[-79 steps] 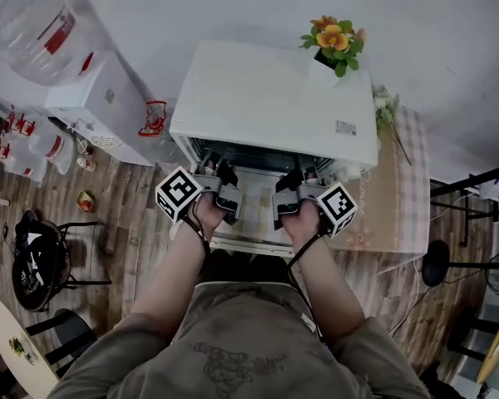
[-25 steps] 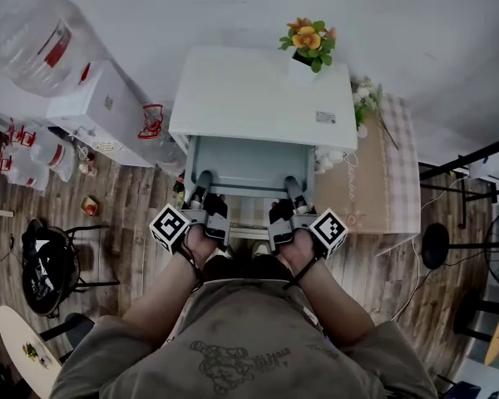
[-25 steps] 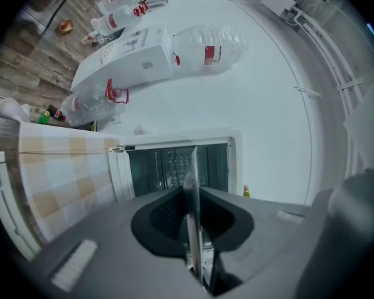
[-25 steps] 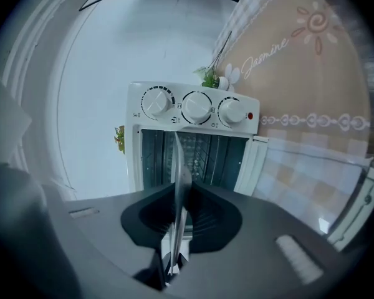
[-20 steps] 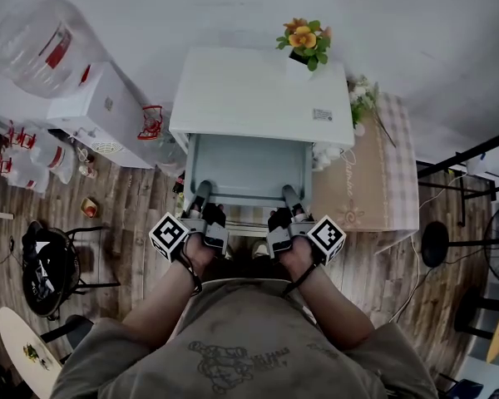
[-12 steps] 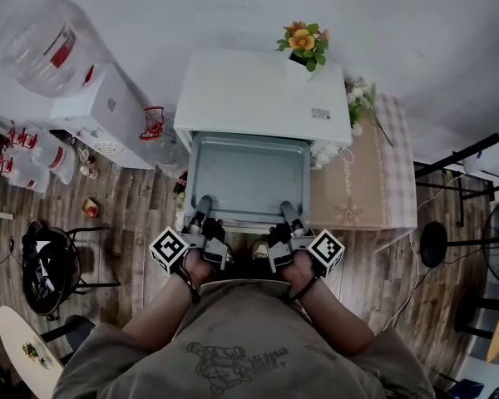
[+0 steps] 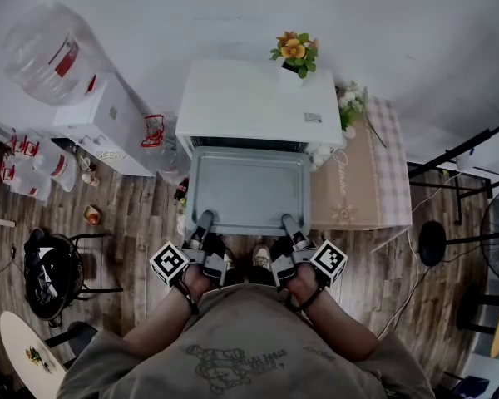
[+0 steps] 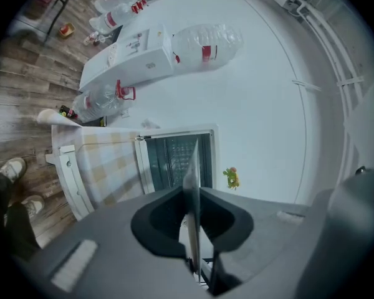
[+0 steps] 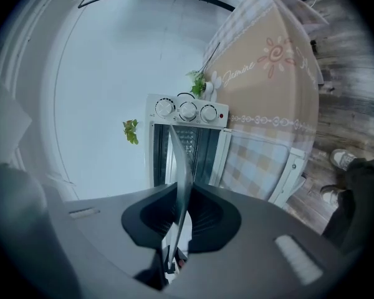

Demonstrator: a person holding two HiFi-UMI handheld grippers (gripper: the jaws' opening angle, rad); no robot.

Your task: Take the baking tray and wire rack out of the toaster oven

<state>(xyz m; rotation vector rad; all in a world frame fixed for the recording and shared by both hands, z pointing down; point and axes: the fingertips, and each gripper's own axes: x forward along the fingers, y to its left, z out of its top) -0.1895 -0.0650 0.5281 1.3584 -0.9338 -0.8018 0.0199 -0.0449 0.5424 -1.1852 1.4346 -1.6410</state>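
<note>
The grey baking tray (image 7: 248, 188) hangs level in front of the white toaster oven (image 7: 260, 102), fully outside its open mouth. My left gripper (image 7: 204, 221) is shut on the tray's near rim at the left. My right gripper (image 7: 289, 224) is shut on the same rim at the right. Each gripper view shows the tray edge-on, a thin plate (image 8: 191, 185) pinched between the dark jaws, likewise the tray edge (image 9: 179, 185) on the right. The wire rack (image 8: 177, 157) shows inside the oven cavity behind the tray. The oven's three knobs (image 9: 187, 111) face me.
The oven stands on a table with a beige checked cloth (image 7: 358, 181). A flower pot (image 7: 293, 52) sits on the oven top. A white water dispenser (image 7: 100, 115) with a big bottle (image 7: 50, 52) stands left. A black stool (image 7: 50, 268) is on the wooden floor.
Both grippers have pulled the tray toward me, from inside the oven to fully clear of its opening. Their grip on the near rim is unchanged.
</note>
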